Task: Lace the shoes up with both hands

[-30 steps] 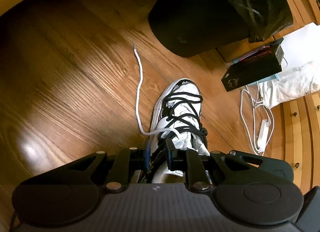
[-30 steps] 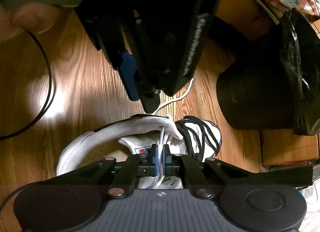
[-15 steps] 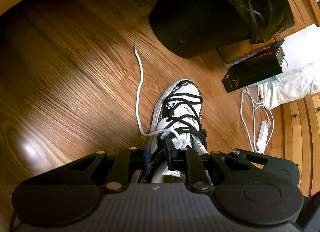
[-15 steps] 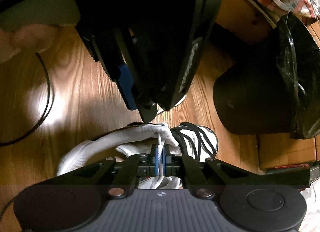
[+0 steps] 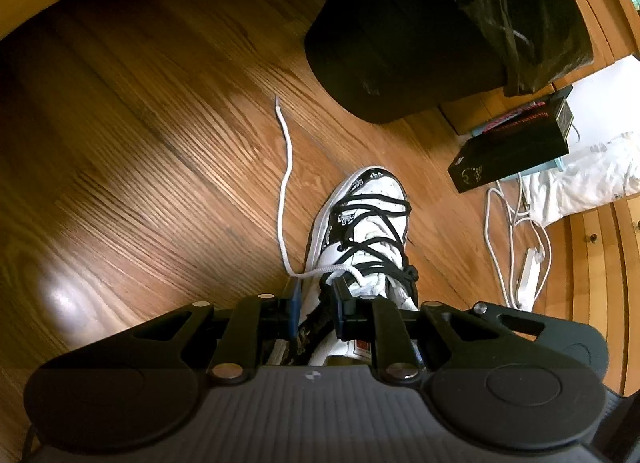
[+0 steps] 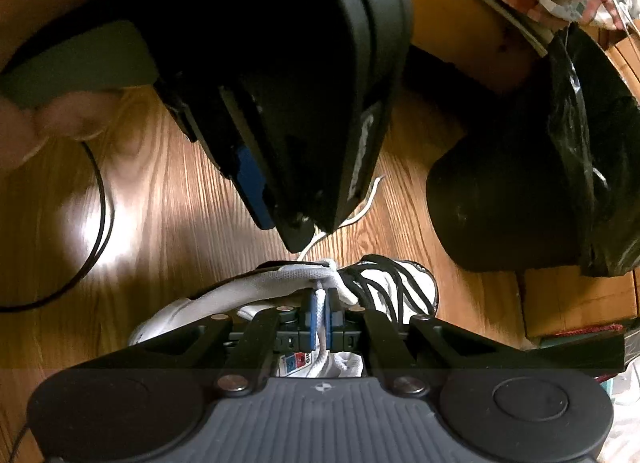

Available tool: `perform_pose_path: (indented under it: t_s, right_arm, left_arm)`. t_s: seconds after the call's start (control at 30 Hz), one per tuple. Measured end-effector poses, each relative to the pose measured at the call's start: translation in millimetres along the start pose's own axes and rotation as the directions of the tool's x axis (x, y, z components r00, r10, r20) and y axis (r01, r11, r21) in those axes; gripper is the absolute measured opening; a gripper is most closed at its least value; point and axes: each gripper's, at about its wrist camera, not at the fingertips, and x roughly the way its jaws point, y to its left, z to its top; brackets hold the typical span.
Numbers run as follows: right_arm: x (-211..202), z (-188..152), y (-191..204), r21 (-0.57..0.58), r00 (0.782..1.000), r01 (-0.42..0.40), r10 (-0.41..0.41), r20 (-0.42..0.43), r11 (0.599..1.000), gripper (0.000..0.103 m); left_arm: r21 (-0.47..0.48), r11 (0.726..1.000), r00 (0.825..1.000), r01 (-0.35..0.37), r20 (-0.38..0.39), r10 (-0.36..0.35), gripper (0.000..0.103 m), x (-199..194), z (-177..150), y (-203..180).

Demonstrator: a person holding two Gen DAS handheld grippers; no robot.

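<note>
White high-top sneaker with black criss-cross lacing (image 5: 362, 239) on a wooden plank floor (image 5: 160, 167), its long axis running straight ahead of both tools, toe far, collar near. The right gripper (image 6: 319, 321) has its jaws closed on a white woven shoelace (image 6: 320, 313); the clamped strand rises from below the jaws to the top edge of the collar, just ahead of them. The left gripper (image 5: 316, 303) stands over the collar's outer side with its jaws narrowly parted around the black-printed collar edge; whether the pads press on it cannot be told. The same lace emerges just ahead of the left jaws, crosses leftward, then trails forward over the floor to its free tip (image 5: 276, 101), well beyond the toe. Judgement: the upper eyelets are being threaded, and the move ahead turns on the right jaws drawing the strand back along the shoe's axis while the left steadies the collar. The right is nearer the lace; the left, the loose tail.
</note>
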Motion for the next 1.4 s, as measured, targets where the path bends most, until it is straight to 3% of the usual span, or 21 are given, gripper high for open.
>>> perform_pose_path:
  t_s: [0.77,1.4]
  right_arm:
    - [-5,11,4,-0.005,1.0,-0.003,0.003,-0.014,1.0,0.004]
    - [5,16,-6,0.105,0.999,-0.035,0.038,-0.029,0.994,0.005]
  left_arm:
    - [-0.037,0.999,1.0,-0.004,-0.015,0.004,0.017,6,4,7]
    - [-0.126,0.991,0.999,0.034,-0.023,-0.038,0.017,8,5,15]
